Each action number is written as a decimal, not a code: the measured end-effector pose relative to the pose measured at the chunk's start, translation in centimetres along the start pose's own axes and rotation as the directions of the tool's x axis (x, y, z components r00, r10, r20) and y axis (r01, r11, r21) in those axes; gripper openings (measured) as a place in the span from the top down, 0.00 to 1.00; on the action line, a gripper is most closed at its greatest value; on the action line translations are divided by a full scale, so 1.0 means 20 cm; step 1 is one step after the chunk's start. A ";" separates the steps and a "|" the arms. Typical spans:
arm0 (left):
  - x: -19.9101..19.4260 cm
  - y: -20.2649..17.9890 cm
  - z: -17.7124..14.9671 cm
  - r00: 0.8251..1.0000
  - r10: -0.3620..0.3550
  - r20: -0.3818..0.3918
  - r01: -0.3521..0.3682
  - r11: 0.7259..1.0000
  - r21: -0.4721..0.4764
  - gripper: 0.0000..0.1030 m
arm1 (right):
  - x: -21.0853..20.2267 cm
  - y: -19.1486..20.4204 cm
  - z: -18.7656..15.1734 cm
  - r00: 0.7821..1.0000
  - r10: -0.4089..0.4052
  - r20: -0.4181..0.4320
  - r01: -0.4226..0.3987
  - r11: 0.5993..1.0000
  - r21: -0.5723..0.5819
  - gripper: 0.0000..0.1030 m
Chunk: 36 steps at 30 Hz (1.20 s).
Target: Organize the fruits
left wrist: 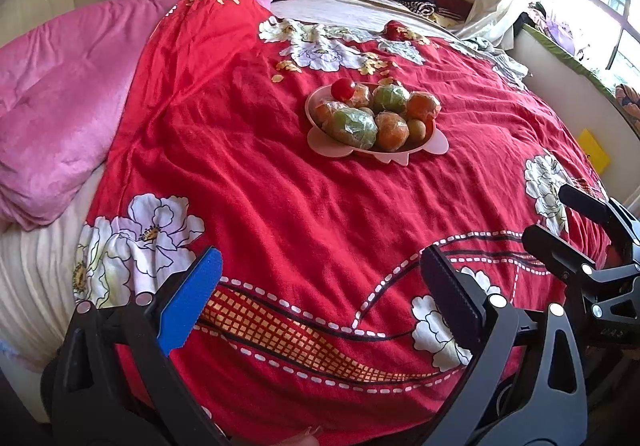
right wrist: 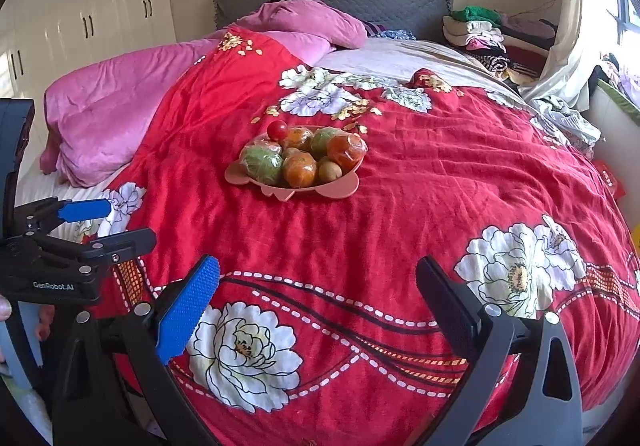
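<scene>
well ahead of both grippers, on the red blanket [left wrist: 248, 150], sits a pink plate [left wrist: 400, 156] heaped with wrapped fruit [left wrist: 352, 126]; the left gripper [left wrist: 320, 302] hangs with fingers spread and nothing between them, the right gripper [right wrist: 320, 306] beside it likewise spread and bare

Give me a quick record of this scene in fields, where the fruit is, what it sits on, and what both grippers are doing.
surface: bed with red floral blanket
container: pink plate resting on the blanket
contents: plastic-wrapped orange and green fruits, a small brown fruit, a red tomato at the far rim
left gripper: open, empty, short of the plate
right gripper: open, empty, short of the plate
also on bed: pink quilt
</scene>
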State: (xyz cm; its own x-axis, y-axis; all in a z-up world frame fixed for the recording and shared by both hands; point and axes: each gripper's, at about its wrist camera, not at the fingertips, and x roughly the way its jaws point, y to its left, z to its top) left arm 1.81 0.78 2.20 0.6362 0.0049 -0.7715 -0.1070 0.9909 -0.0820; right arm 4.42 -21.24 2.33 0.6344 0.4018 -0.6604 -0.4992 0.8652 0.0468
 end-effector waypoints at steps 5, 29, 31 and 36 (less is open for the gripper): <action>0.00 0.00 0.00 1.000 -0.001 0.000 0.001 1.000 0.001 0.10 | 0.00 -0.01 0.00 1.000 -0.002 -0.003 0.002 1.000 0.000 0.05; -0.01 0.02 0.00 1.000 0.010 -0.002 -0.010 1.000 -0.012 0.10 | 0.00 -0.01 0.00 1.000 -0.006 -0.004 0.006 1.000 0.000 0.05; -0.01 0.01 0.00 1.000 0.011 -0.002 -0.011 1.000 -0.013 0.10 | 0.00 -0.01 0.00 1.000 -0.007 -0.004 0.007 1.000 0.000 0.05; -0.01 0.01 0.00 1.000 0.016 -0.005 -0.016 1.000 -0.011 0.09 | 0.00 -0.01 -0.01 1.000 -0.007 -0.005 0.007 1.000 -0.003 0.05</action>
State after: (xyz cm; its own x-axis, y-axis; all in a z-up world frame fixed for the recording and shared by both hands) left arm 1.65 1.07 2.34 0.6308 0.0198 -0.7757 -0.1255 0.9891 -0.0767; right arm 4.47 -21.35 2.18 0.6349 0.3947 -0.6642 -0.4968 0.8669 0.0403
